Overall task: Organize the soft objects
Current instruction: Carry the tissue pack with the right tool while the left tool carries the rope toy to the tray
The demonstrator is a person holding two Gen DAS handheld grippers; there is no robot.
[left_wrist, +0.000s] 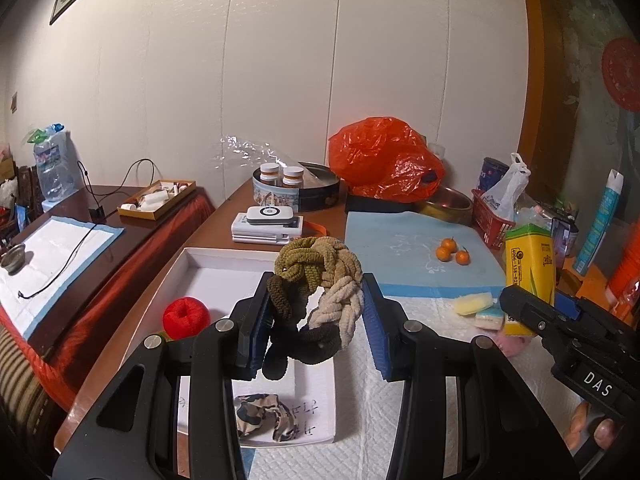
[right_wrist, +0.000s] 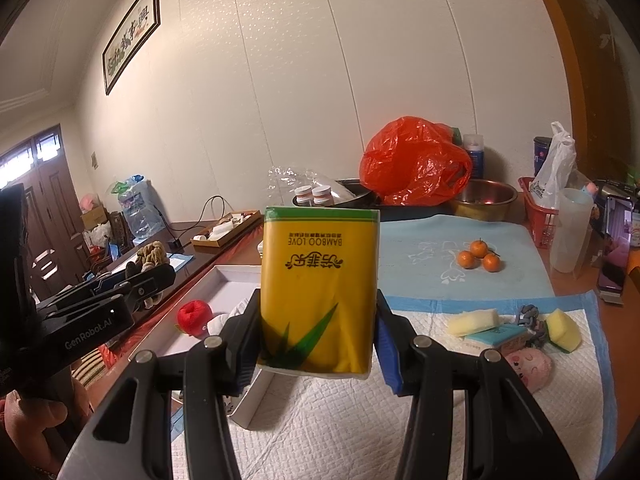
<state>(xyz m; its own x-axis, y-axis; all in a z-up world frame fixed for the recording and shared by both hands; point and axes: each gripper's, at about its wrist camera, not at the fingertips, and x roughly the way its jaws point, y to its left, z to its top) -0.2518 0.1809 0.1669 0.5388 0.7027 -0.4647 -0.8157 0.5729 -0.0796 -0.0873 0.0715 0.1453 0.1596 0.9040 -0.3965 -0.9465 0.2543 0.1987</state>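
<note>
Both grippers loaded, mid-carry. Left gripper (left_wrist: 316,312) is clamped on a braided rope toy (left_wrist: 320,280), held up over the white tray (left_wrist: 224,258). Tray already has a red yarn ball (left_wrist: 186,317) and a camo cloth (left_wrist: 266,422) in it.

Right gripper (right_wrist: 316,336) is grasping a yellow tissue pack (right_wrist: 318,292), lifted off the surface, just right of the tray.

Next, by my read: lower the toy into the bare middle of the tray and release, then bring the pack in.

Left on the white pad (right_wrist: 320,420): sponges (right_wrist: 474,322), pink plush (right_wrist: 528,364).
</note>
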